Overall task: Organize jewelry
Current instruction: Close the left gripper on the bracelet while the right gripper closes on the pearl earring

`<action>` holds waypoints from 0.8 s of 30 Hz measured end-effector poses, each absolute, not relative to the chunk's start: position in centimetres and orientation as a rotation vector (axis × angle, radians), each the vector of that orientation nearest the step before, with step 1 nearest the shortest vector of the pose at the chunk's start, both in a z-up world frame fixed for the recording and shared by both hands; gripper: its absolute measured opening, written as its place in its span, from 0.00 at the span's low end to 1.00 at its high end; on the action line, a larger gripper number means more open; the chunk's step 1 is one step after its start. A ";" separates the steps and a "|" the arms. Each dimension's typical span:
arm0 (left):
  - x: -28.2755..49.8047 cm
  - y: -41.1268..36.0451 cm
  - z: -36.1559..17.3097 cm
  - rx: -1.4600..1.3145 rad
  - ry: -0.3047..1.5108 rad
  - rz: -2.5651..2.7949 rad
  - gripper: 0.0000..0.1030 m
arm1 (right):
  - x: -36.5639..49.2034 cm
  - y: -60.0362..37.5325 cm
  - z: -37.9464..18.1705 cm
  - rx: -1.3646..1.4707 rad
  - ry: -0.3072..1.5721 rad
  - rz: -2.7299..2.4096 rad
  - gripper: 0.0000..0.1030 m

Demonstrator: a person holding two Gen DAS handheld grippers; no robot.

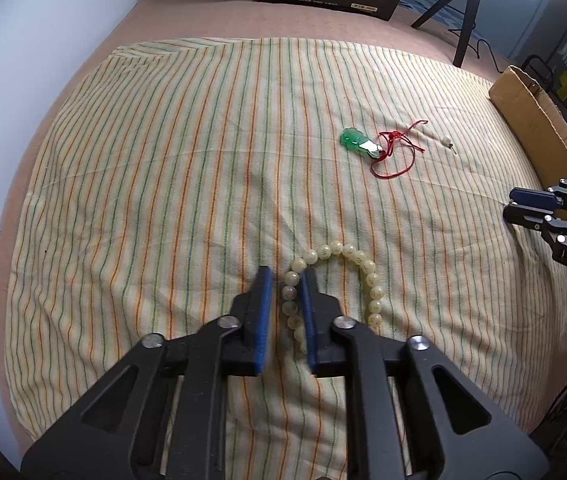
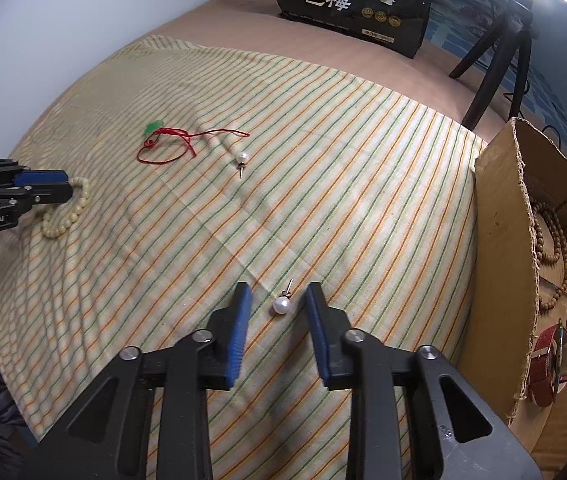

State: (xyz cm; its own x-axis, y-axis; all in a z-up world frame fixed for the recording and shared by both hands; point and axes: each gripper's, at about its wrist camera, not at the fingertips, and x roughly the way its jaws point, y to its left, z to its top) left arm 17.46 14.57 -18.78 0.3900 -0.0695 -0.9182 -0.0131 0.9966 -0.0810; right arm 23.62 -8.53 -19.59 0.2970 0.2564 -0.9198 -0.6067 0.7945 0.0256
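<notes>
With my left gripper (image 1: 285, 280) half-open astride the bead bracelet (image 1: 333, 280) and my right gripper (image 2: 277, 300) wide around the near pearl earring (image 2: 282, 305) on the striped cloth (image 2: 323, 160), grasping seems under way; next I'd close both, then carry to the cardboard box (image 2: 495, 240).

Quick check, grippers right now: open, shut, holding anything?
Left gripper: open, jaws straddling one side of the cream bead bracelet, not clamped.
Right gripper: open, holding nothing; a pearl stud earring lies between its fingers.
</notes>
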 end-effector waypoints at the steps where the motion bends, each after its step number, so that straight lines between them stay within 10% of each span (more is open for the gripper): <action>1: 17.5 14.6 -18.8 -0.081 1.169 -0.036 0.07 | 23.7 -8.5 -19.6 -0.361 1.134 0.590 0.16; 24: 16.2 12.5 -12.8 -0.166 1.039 -0.102 0.05 | 22.1 -10.7 -15.5 -0.271 1.073 0.628 0.07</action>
State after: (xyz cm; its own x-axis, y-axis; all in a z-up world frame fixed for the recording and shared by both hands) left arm 16.18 12.54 -12.79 0.5037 -0.1626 -0.8484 0.0058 0.9827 -0.1850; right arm 22.15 -10.65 -15.51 0.3260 0.3452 -0.8801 -0.5985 0.7960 0.0906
